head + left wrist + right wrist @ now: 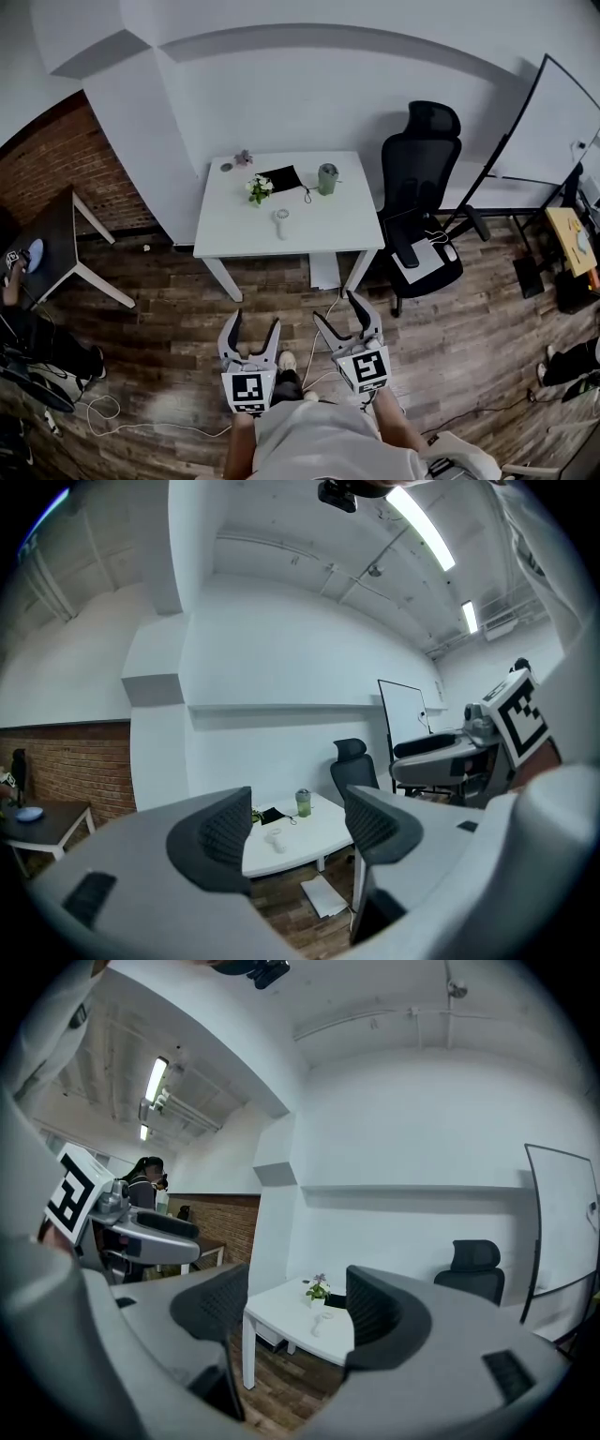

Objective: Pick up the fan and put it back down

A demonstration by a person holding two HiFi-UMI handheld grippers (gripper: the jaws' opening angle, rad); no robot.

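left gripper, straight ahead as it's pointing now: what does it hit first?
Left gripper: free across the floor, then likely the white table; the fan on it shows between its open jaws. It may pass above the tabletop: height unclear.

Grey left gripper (255, 321) and right gripper (337, 307) have black ribbed pads (220, 836), marker cubes (249, 391).
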